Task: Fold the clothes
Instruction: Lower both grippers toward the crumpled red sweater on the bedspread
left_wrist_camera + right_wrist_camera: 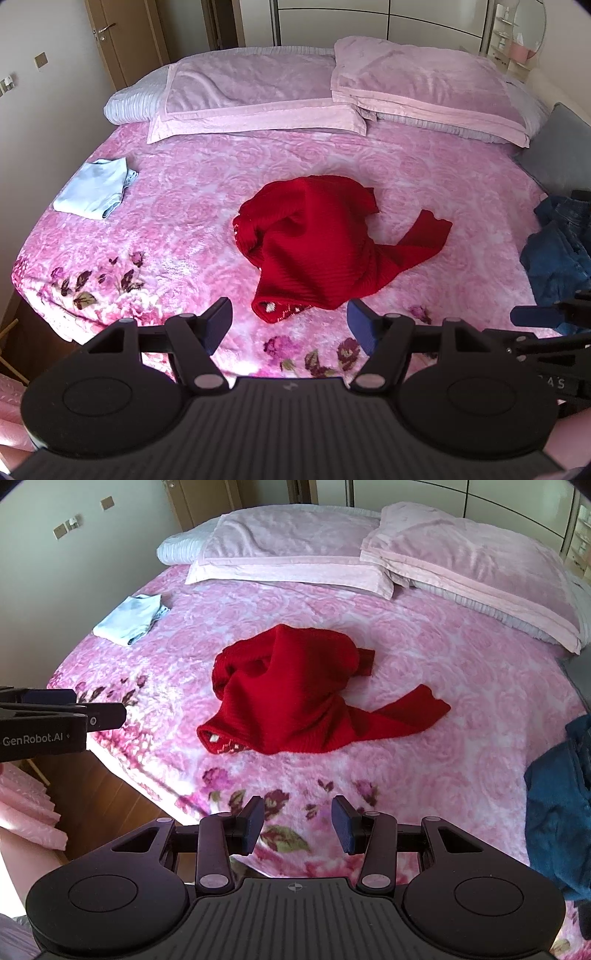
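Crumpled red sweater (317, 240) mid-bed (192, 192), folded pale-blue garment (92, 190) far left, jeans (557, 251) right — left gripper (290, 325) and right gripper (298, 825) fingers apart, empty

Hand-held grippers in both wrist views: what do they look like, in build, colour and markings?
Both match. The left hand-held gripper and the right hand-held gripper have matte black bodies with a ribbed centre plate, two round discs, pivoting linkage arms with pale rivets, and dark blue ribbed finger pads. Seen side-on, the left one carries white "GenRobot.AI" lettering. No cables show.
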The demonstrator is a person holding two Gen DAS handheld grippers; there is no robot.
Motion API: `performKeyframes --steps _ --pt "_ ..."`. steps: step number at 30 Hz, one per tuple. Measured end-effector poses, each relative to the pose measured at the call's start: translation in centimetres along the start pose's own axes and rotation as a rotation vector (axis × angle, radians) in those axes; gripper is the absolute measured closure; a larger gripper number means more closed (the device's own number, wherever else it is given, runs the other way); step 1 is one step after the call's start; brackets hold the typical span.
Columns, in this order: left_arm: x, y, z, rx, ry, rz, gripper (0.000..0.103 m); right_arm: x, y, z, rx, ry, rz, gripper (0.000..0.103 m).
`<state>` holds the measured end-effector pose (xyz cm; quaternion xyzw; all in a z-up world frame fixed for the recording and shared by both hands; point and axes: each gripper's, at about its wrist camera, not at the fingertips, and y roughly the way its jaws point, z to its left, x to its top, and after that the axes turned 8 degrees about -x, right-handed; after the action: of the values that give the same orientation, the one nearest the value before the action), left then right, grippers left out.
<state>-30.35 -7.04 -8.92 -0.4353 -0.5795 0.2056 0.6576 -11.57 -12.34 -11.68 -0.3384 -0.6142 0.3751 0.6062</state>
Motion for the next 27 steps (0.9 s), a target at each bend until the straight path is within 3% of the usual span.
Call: performKeyframes --steps 6,14,22,27 --pt "2.3 2.7 2.9 -0.025 0.018 0.017 0.038 2.8 2.7 0.8 -0.019 0.032 0.023 0.059" --pt "7.7 7.4 10.6 -0.091 0.084 0.059 0.038 7.3 7.7 2.9 -0.086 0.167 0.083 0.059" --pt "12.7 12.7 18.2 -0.200 0.181 0.104 0.038 10.1 11.8 5.3 -0.222 0.352 0.160 0.059" --pt "13.7 16.0 22.0 -0.244 0.208 0.147 0.038 11.0 14.9 7.5 -0.308 0.416 0.203 0.059"
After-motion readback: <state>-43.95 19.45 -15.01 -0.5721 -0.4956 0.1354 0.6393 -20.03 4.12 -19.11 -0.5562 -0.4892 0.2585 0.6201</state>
